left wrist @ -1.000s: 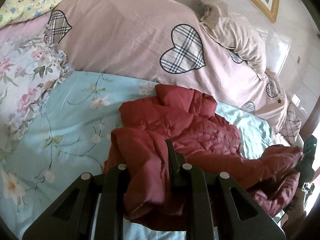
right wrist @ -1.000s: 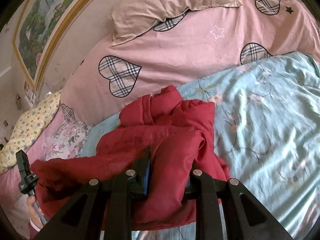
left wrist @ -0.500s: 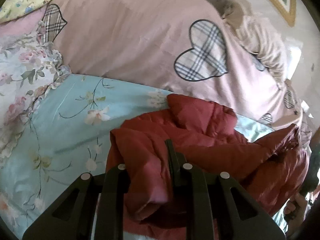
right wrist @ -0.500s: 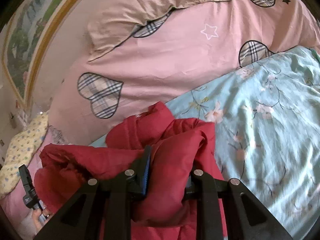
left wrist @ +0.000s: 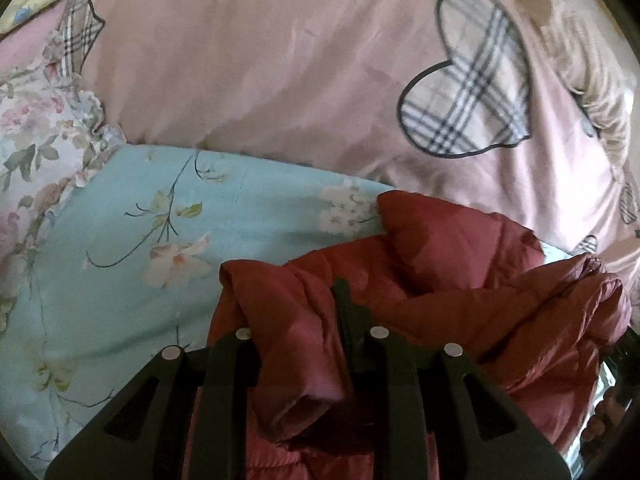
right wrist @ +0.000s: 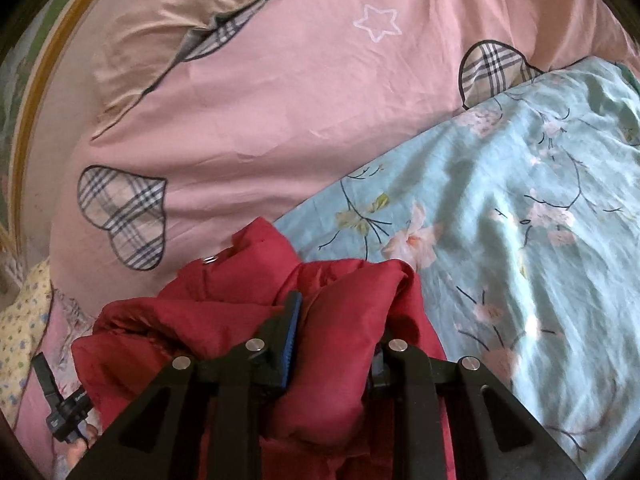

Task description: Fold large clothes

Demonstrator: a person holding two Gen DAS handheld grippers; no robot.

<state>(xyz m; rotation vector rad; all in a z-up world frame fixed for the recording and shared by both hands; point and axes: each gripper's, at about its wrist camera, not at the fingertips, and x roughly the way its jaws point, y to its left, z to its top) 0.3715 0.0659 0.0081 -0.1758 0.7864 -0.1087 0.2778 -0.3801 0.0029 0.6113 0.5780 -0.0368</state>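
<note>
A red puffy jacket point(left wrist: 452, 284) lies bunched on a light blue floral sheet point(left wrist: 132, 248). My left gripper point(left wrist: 298, 320) is shut on a thick fold of the jacket, which bulges between the fingers and hangs below them. In the right wrist view my right gripper point(right wrist: 340, 320) is shut on another fold of the same jacket point(right wrist: 224, 312). A metal zipper ring point(right wrist: 210, 259) shows near the collar. The two held ends sit close together, the rest of the jacket crumpled between them.
A pink duvet with plaid hearts point(left wrist: 304, 64) is piled behind the sheet. A beige pillow point(right wrist: 192, 8) lies on it. A floral ruffled pillow point(left wrist: 36, 128) is at the left. The left gripper's handle point(right wrist: 60, 408) shows at the right wrist view's lower left.
Both grippers have moved forward toward the pink duvet and closer together, carrying their folds. The jacket has bunched up between them, and the other gripper sits nearer in each view.
</note>
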